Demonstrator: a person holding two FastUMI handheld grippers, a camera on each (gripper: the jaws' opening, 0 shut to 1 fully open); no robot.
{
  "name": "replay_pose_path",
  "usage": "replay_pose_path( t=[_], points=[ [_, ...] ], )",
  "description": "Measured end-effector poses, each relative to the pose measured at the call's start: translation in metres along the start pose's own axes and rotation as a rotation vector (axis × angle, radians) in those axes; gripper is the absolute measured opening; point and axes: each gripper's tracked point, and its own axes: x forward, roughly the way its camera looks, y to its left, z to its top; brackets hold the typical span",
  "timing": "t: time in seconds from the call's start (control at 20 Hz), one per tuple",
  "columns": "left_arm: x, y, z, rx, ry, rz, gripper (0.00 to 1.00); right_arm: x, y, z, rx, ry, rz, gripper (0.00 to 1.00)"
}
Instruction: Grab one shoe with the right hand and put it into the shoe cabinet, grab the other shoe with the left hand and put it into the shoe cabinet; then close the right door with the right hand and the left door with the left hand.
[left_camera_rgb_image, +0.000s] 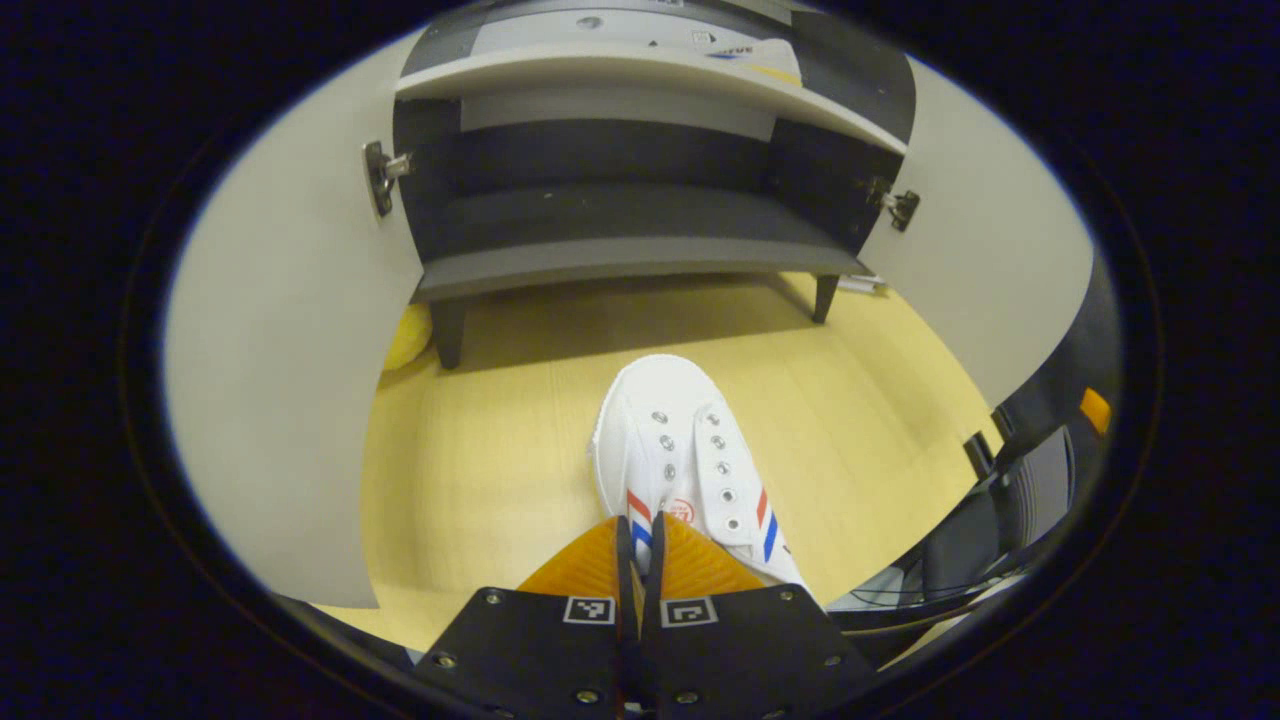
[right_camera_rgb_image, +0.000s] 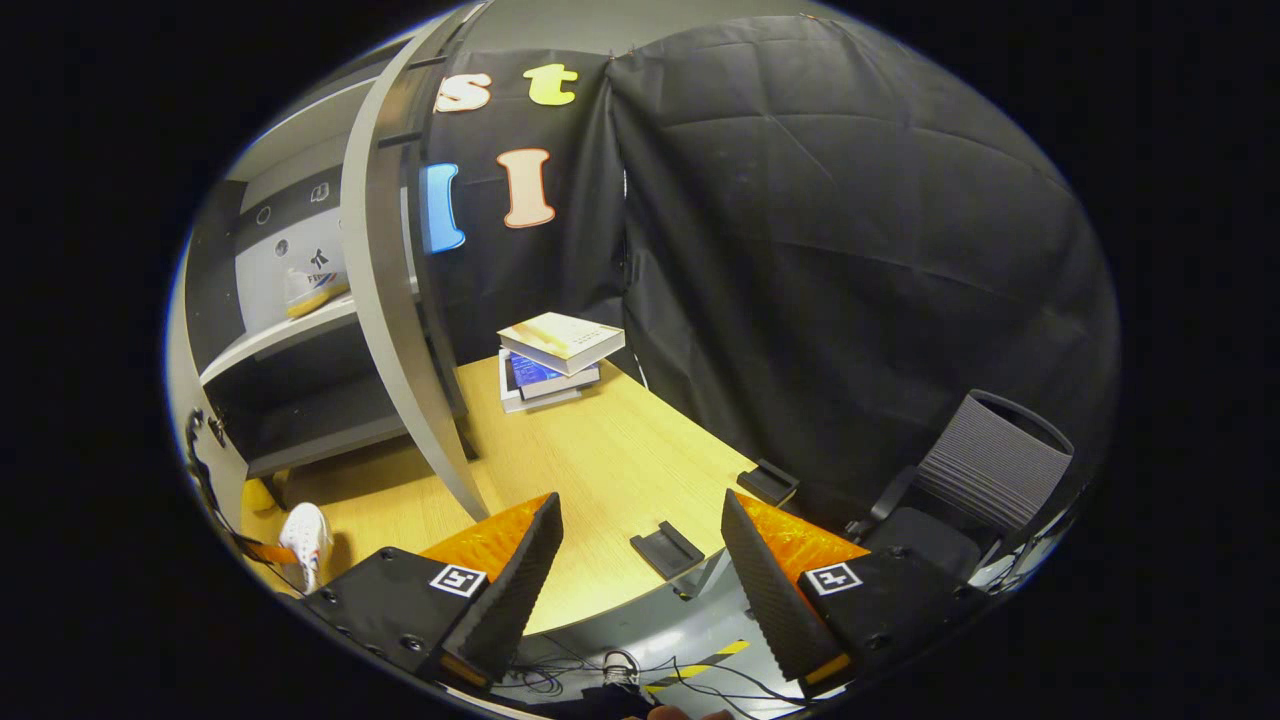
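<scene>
Wooden tabletop (left_camera_rgb_image: 480, 460), open shoe cabinet (left_camera_rgb_image: 620, 230), left claw (left_camera_rgb_image: 637, 540) apparently pinching white shoe (left_camera_rgb_image: 680, 450), right claw (right_camera_rgb_image: 640, 560) spread.

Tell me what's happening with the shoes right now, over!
Left gripper shut on white shoe, on the table before the cabinet. Right gripper open, empty. Other shoe already shelved. Both doors open, path clear.

Light: even, from overhead, no glare | Shadow: soft one cast on the table (left_camera_rgb_image: 500, 440) beneath the shoe cabinet (left_camera_rgb_image: 640, 215), ahead of the left gripper (left_camera_rgb_image: 637, 545) | Edges: strongly bent | Focus: sharp throughout
</scene>
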Motion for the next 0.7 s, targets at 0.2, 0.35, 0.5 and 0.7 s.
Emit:
replay_pose_path(
  t=[0.2,0.35,0.5,0.7],
  points=[
    [-0.040,0.013,0.051,-0.050,-0.121,-0.033,0.00,0.008,0.007,0.007,-0.029,-0.010,0.022,1.00],
    [-0.070,0.020,0.073,-0.034,-0.230,-0.029,0.01,0.017,0.009,0.015,-0.040,-0.023,0.027,1.00],
    [-0.071,0.013,0.064,-0.017,-0.339,-0.019,0.01,0.023,0.007,0.026,-0.035,-0.049,0.011,1.00],
    [-0.056,0.010,0.059,-0.023,-0.446,-0.029,0.01,0.026,0.005,0.043,-0.001,-0.101,-0.005,1.00]
  ],
)
